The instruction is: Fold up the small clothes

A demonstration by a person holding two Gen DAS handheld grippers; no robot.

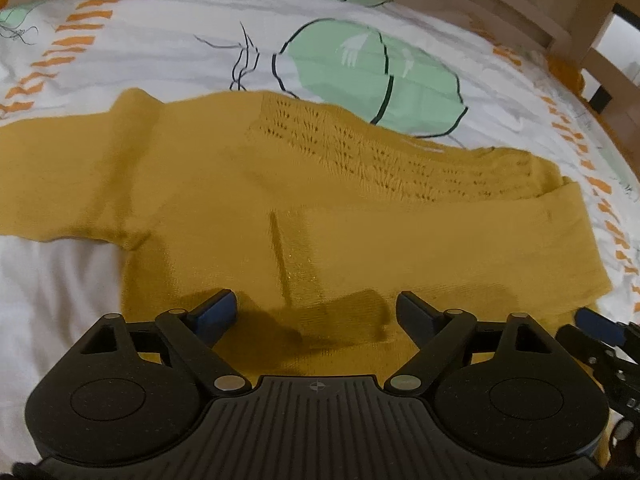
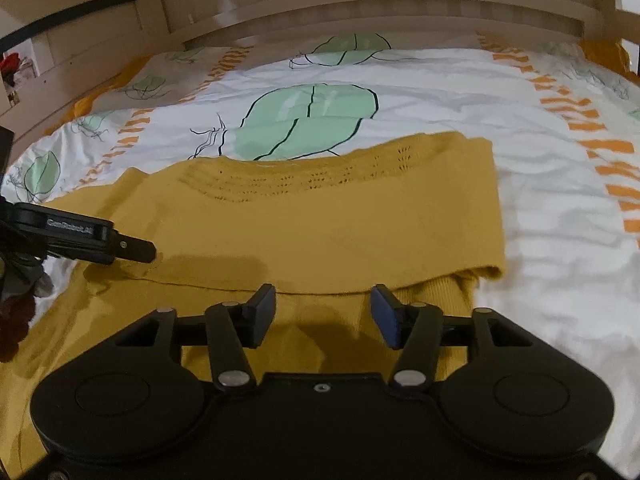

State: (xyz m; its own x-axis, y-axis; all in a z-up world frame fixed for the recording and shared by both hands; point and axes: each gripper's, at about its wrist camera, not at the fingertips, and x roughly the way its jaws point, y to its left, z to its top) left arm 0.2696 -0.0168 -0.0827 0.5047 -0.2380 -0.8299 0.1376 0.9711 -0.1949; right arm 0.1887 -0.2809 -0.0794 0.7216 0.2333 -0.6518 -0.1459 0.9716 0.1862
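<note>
sweater hem: near edge of the mustard-yellow knit sweater [image 1: 224, 196] hidden under the black left claw [image 1: 316, 312] body
left sleeve: cut off by frame edge, far left of claw
right claw [image 1: 600, 330]: mostly cropped at right edge; jaw gap unreadable there
focus: bedsheet print motion-blurred

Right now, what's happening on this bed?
A person with a handheld gripper in each hand is folding a mustard knit top on a leaf-print bedspread. One sleeve lies folded across the body. Both the left gripper and right gripper hover open above the near hem, holding nothing.
</note>
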